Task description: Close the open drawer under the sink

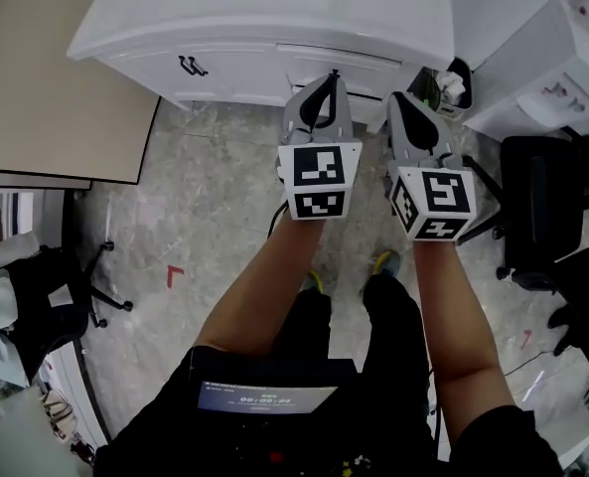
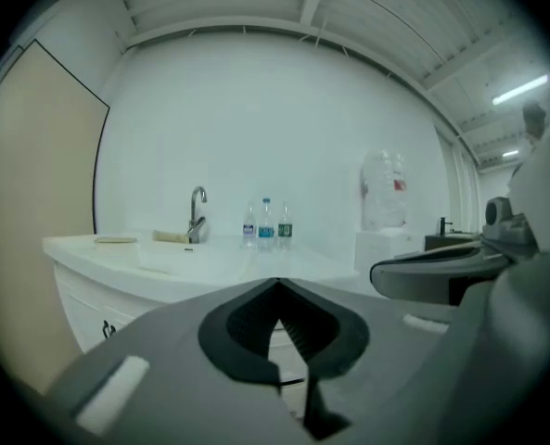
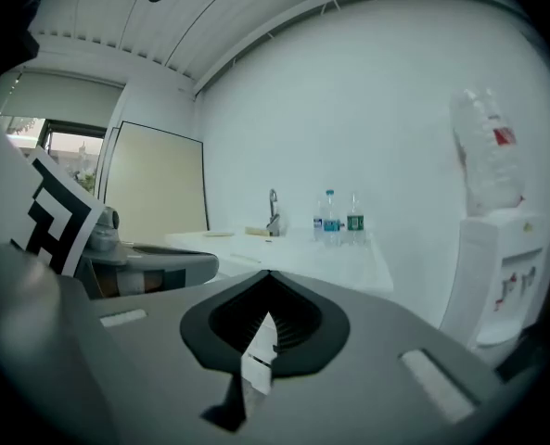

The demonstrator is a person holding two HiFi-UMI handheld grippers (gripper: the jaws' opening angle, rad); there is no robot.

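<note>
1. Grey marbled floor (image 1: 205, 207) runs up to the white vanity (image 1: 234, 28) on the far side, and you stand square to it.
2. Your left tongs (image 1: 331, 79) are pressed together at the tips and carry nothing. A shut nose suits a plain shove, so no grasp seems wanted here.
3. Your right tongs (image 1: 401, 99) are likewise pressed together and empty. They ride just beside the left pair, both pointing away from you at the cabinet front.
4. The drawer (image 1: 373, 66) sits right ahead of both tips, under the surface (image 2: 163, 258). It stands a little proud of the cabinet face, so it is not yet shut.
5. The left tip is very close to the drawer front; whether it touches, I cannot tell.
6. Holding both pairs level and side by side would likely spread the push across the front, so the drawer runs in straight rather than skewing.
7. To the left of the drawer is a door with a black handle (image 1: 192, 66); stay off it.
8. Up on the surface stand a faucet (image 2: 197, 213) and three bottles (image 2: 266, 222), well clear of the work.
9. Farther right are a water dispenser (image 3: 497, 276) and a bin (image 1: 455, 82); a black chair (image 1: 542, 217) sits near your right side.
</note>
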